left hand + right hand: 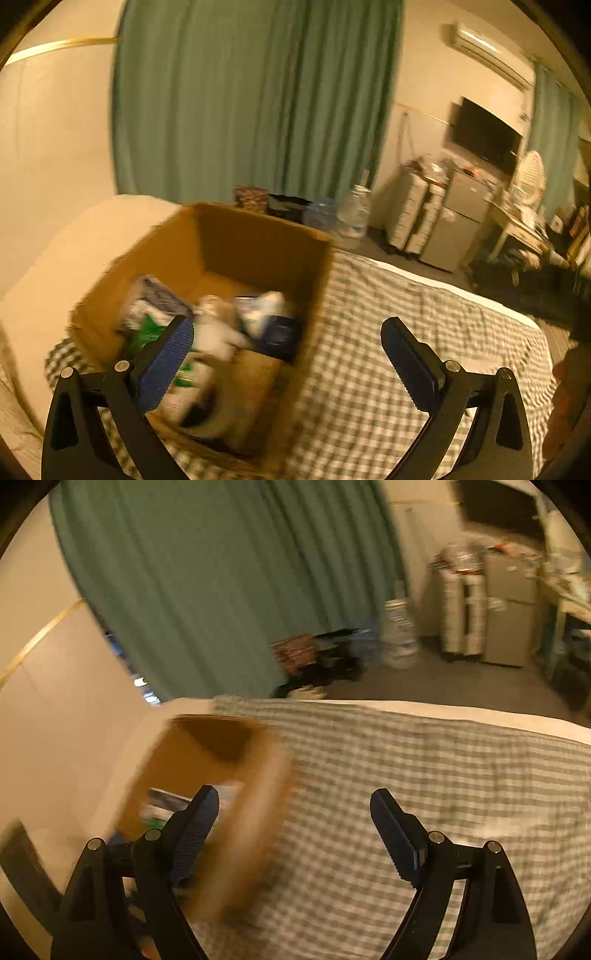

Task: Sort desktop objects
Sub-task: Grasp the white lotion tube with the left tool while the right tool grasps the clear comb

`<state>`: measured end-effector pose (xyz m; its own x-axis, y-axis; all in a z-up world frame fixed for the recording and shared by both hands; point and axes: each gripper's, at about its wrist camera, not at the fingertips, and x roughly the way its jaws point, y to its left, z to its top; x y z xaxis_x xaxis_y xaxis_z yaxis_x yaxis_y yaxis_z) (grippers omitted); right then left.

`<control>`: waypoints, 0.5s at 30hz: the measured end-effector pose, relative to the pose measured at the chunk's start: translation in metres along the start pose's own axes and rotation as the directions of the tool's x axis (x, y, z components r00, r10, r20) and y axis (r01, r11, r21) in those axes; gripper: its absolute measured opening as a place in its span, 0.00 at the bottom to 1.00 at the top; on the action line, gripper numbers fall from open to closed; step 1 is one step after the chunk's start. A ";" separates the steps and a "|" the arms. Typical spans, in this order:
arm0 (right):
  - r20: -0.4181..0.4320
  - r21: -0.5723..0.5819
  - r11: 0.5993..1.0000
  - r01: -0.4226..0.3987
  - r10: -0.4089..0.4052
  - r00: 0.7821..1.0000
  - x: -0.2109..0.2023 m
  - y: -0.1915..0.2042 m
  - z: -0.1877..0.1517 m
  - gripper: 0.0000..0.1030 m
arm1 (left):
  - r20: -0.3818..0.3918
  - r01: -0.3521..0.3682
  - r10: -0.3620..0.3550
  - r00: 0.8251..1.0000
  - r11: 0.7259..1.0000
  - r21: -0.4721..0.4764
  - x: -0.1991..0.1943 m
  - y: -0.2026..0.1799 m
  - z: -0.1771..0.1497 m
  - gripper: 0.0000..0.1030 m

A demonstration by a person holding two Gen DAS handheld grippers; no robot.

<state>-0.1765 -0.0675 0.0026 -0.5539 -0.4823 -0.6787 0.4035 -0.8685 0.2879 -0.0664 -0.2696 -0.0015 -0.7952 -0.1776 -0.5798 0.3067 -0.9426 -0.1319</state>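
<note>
Dim bedroom, warm light: green curtain (pixel 255 99) across the far wall, wall-mounted TV (pixel 484 134) and small fridge (pixel 456 218) far right, water jug (pixel 354 212) on the floor beyond the bed. Near and centre, checked bedspread (pixel 406 332) serving as the work surface.

On it, left of centre, open cardboard box (pixel 258 236), flaps up, probably the sorting bin, set within easy reach of both hands. Inside, a jumble: roll of tape (pixel 218 402) nearest, green-and-white packet (pixel 147 332), dark blue box (pixel 280 332), pale wrapped items.

Left gripper (pixel 288 339) hovering over the box's near rim, jaws spread wide, nothing between them. Right gripper (pixel 295 812) just right of the box, over the spread, likewise wide and empty; likely both free after a drop-off.

Heavily motion-blurred; labels unreadable, box bottom partly masked by the left finger, near wall smeared in the right view. No loose items visible on the spread.
</note>
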 end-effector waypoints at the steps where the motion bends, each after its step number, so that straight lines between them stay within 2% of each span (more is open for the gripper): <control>1: 0.008 0.009 0.999 0.032 -0.032 0.999 -0.008 -0.019 -0.007 0.82 | -0.006 0.019 -0.019 1.000 1.000 0.015 -0.001 -0.013 -0.002 1.00; 4: 0.002 0.037 0.990 0.138 -0.138 0.990 -0.023 -0.083 -0.026 0.82 | -0.046 0.059 -0.056 0.997 0.996 0.064 -0.001 -0.067 -0.016 1.00; 7: -0.029 0.085 0.968 0.236 -0.234 0.972 -0.037 -0.146 -0.049 0.82 | -0.085 -0.033 0.043 0.995 0.993 0.111 0.003 -0.128 -0.041 1.00; 8: -0.036 0.101 0.963 0.251 -0.249 0.968 -0.041 -0.161 -0.055 0.82 | -0.114 -0.031 0.046 0.992 0.991 0.130 0.008 -0.148 -0.052 1.00; 11: -0.048 0.161 0.941 0.298 -0.294 0.955 -0.051 -0.206 -0.081 0.82 | -0.205 0.029 -0.002 0.979 0.991 0.131 0.029 -0.200 -0.088 1.00; 14: -0.080 0.202 0.921 0.332 -0.322 0.943 -0.058 -0.243 -0.102 0.82 | -0.241 0.092 -0.075 0.968 0.994 0.060 0.048 -0.239 -0.115 1.00; 15: -0.090 0.206 0.916 0.345 -0.333 0.938 -0.058 -0.254 -0.107 0.82 | -0.258 0.110 -0.097 0.961 0.993 0.035 0.056 -0.247 -0.121 0.95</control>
<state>-0.1686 0.1935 -0.1036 -0.5885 -0.1527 -0.7939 0.0279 -0.9852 0.1688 -0.1238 -0.0123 -0.0985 -0.6593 -0.0061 -0.7518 0.1992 -0.9657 -0.1668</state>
